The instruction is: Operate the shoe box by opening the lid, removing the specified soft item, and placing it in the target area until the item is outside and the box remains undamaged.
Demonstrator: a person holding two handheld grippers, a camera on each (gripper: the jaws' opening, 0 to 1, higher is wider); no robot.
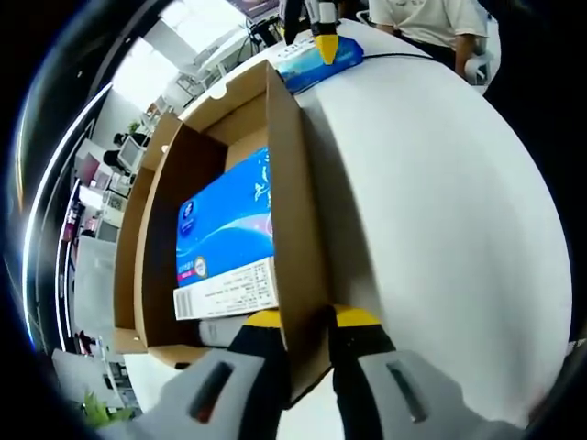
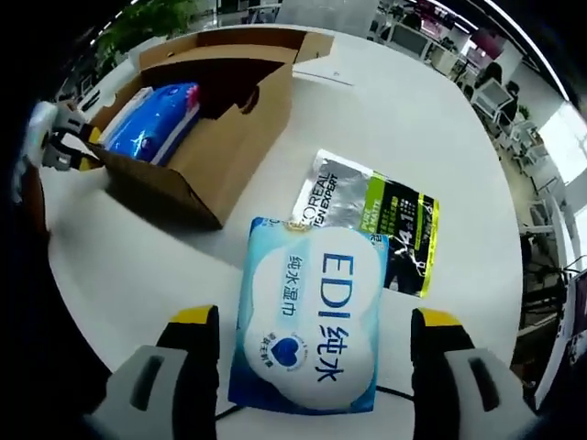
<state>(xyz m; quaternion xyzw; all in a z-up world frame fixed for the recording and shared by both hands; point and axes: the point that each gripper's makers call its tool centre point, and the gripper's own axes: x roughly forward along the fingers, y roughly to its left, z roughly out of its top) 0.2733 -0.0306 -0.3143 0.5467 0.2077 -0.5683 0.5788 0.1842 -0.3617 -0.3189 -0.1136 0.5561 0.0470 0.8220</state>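
The brown shoe box (image 1: 295, 174) stands open on the white table (image 1: 431, 202). A blue tissue pack (image 1: 225, 220) with a barcode label lies inside it. My left gripper (image 1: 309, 321) straddles the box's near wall, one finger inside and one outside, shut on the cardboard. In the right gripper view the box (image 2: 206, 156) sits at upper left with the tissue pack (image 2: 151, 119) in it and the left gripper (image 2: 62, 137) at its far wall. A light-blue "EDI" wipes pack (image 2: 312, 316) lies flat on the table between the wide-apart fingers of my open right gripper (image 2: 314, 321), untouched.
A silver, black and green sachet (image 2: 376, 225) lies just beyond the wipes pack. The box lid (image 2: 248, 41) is folded back. The right gripper (image 1: 323, 37) hovers over the wipes pack (image 1: 316, 62) at the far table edge, near a person (image 1: 426, 18). Office desks lie around.
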